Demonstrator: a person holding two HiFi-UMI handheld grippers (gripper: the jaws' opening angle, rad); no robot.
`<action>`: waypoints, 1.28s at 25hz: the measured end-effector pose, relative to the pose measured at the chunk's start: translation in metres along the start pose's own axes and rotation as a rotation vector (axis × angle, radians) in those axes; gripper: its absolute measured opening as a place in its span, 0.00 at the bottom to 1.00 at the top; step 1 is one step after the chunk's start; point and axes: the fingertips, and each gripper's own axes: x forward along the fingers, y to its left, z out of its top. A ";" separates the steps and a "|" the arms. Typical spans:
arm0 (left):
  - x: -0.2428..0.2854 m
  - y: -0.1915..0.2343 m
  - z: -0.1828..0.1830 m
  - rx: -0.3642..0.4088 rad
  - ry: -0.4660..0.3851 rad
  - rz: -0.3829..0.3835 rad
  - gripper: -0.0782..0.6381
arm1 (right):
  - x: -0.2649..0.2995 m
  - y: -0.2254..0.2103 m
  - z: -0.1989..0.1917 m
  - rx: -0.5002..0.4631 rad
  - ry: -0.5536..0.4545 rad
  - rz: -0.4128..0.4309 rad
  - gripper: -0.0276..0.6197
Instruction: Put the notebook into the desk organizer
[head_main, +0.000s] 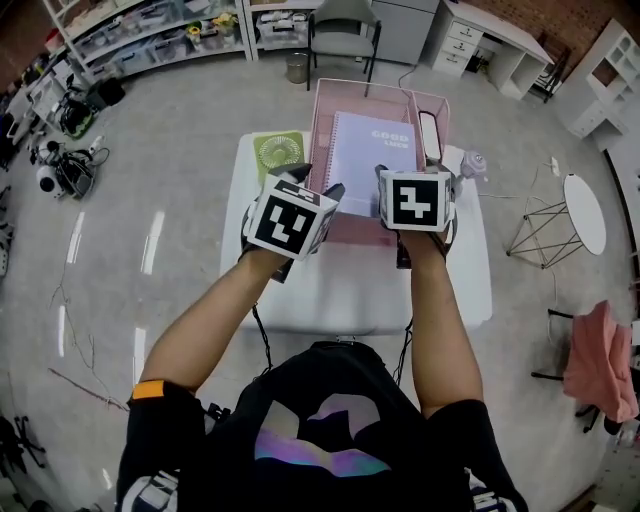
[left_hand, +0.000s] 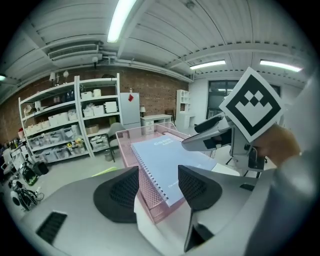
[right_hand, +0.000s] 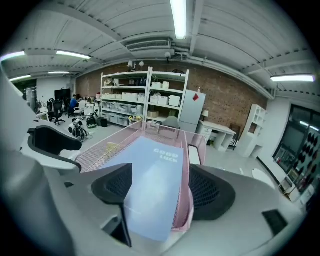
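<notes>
Ahead of left gripper (left_hand: 159, 187) and right gripper (right_hand: 160, 192), the notebook (head_main: 372, 150) lies lengthwise in the organizer (head_main: 318, 130), its near edge ungripped between their wide fingers (right_hand: 212, 192).

The pale blue spiral-bound notebook (head_main: 372, 148) lies face up in the pink mesh desk organizer (head_main: 320, 125), its near end propped over the front rim.

White rectangular table (head_main: 350, 290), seen from above. Carries a pink mesh desk organizer (head_main: 322, 130) at the far edge, right of the middle and reaching close to the far right corner. Holds a flat green thing (head_main: 278, 152) with a round grille at the far left corner, just beside the organizer's left wall. Bears a small pale object (head_main: 472, 163) at the far right corner, just beside the organizer's right wall; too small to identify.
</notes>
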 end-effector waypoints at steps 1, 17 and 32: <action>-0.001 0.000 0.004 -0.001 -0.023 0.001 0.44 | -0.002 -0.001 0.001 -0.007 -0.020 -0.008 0.59; -0.048 -0.014 0.002 -0.002 -0.187 0.067 0.26 | -0.067 0.030 -0.023 0.003 -0.247 0.029 0.30; -0.121 -0.075 -0.039 0.019 -0.321 0.155 0.12 | -0.153 0.060 -0.072 -0.016 -0.348 0.081 0.07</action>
